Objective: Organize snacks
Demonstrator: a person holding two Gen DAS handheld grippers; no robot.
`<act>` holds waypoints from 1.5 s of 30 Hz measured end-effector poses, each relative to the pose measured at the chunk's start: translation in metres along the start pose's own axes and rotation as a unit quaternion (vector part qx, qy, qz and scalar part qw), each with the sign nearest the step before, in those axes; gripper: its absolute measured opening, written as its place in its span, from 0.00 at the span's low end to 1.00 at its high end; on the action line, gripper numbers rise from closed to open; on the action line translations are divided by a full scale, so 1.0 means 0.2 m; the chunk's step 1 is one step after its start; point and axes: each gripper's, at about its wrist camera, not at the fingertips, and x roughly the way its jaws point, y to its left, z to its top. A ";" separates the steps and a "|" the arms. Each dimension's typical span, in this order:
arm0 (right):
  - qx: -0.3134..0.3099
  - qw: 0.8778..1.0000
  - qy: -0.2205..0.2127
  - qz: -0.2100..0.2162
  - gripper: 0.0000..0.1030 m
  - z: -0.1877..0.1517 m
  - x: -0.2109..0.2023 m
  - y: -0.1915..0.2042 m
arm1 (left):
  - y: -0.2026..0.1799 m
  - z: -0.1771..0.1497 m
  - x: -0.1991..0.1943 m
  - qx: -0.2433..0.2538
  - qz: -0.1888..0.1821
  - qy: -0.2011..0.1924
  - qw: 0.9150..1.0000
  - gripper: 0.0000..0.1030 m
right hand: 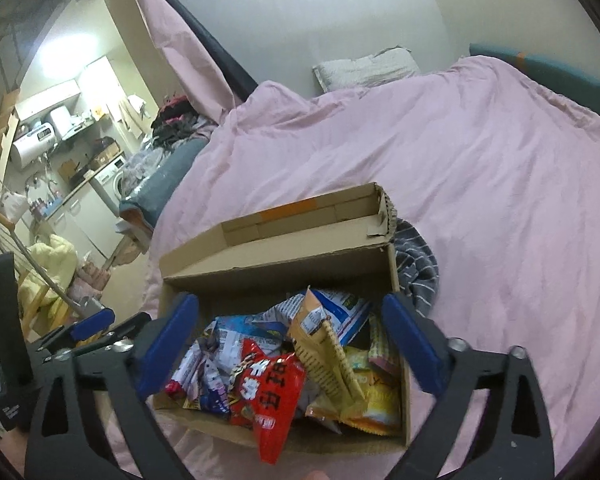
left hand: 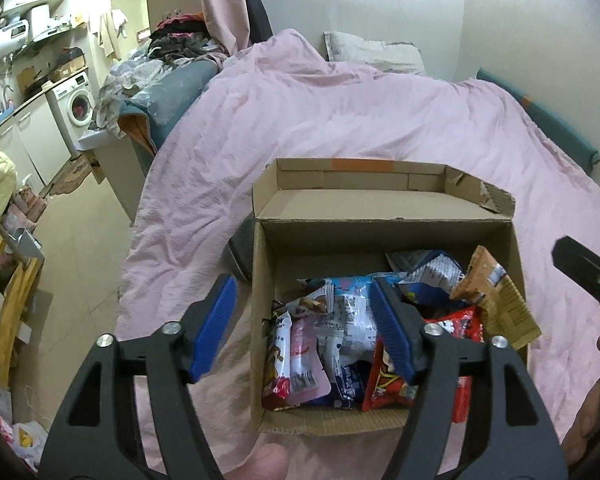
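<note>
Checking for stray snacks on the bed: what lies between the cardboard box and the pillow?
Only bare pink duvet lies between the cardboard box and the pillow; both wrist views show it, with no snacks there.

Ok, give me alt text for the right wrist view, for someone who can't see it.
The open right gripper hangs empty above an open cardboard box crammed with snack packets, a red packet poking over its near edge. The box sits on a pink duvet, the left gripper at its left.

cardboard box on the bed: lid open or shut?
Open. The cardboard box has its lid folded back onto the pink bedding, leaving the snack packets inside exposed in both wrist views.
</note>
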 end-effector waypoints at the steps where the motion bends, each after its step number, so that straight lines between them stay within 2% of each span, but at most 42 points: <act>1: 0.006 1.000 -0.001 0.000 1.00 -0.01 -0.03 0.00 | 0.01 -0.01 -0.02 -0.003 -0.004 -0.004 1.000 0.78; 3: 0.013 1.000 -0.003 0.002 1.00 -0.02 -0.07 0.01 | 0.02 -0.02 -0.07 -0.007 -0.006 -0.012 1.000 0.86; 8: -0.010 1.000 -0.021 -0.011 1.00 -0.07 -0.17 0.09 | 0.07 -0.06 -0.20 -0.009 -0.009 -0.027 1.000 0.91; 11: -0.024 0.999 -0.028 -0.020 1.00 -0.12 -0.23 0.13 | 0.11 -0.10 -0.26 -0.008 -0.011 -0.033 0.999 0.99; 14: -0.057 0.997 -0.032 -0.045 1.00 -0.17 -0.27 0.19 | 0.15 -0.14 -0.32 0.003 -0.003 -0.039 0.999 0.99; 16: -0.065 0.996 -0.035 -0.046 1.00 -0.21 -0.30 0.21 | 0.16 -0.16 -0.36 0.010 0.004 -0.046 0.999 0.99; 20: -0.068 0.996 -0.037 -0.046 1.00 -0.29 -0.36 0.24 | 0.20 -0.23 -0.43 0.017 0.002 -0.051 0.999 0.99; 28: -0.059 0.997 -0.028 -0.041 1.00 -0.43 -0.44 0.27 | 0.25 -0.43 -0.52 0.007 -0.021 -0.035 0.999 0.99; 32: -0.059 0.997 -0.019 -0.055 1.00 -0.50 -0.44 0.30 | 0.22 -0.51 -0.54 0.033 -0.019 -0.040 0.998 1.00; 36: -0.044 0.997 -0.015 -0.059 1.00 -0.55 -0.44 0.29 | 0.26 -0.55 -0.58 0.015 -0.031 -0.075 0.997 1.00; 45: -0.068 0.992 -0.019 -0.101 1.00 -0.62 -0.38 0.31 | 0.32 -0.58 -0.56 -0.015 -0.028 -0.081 0.996 1.00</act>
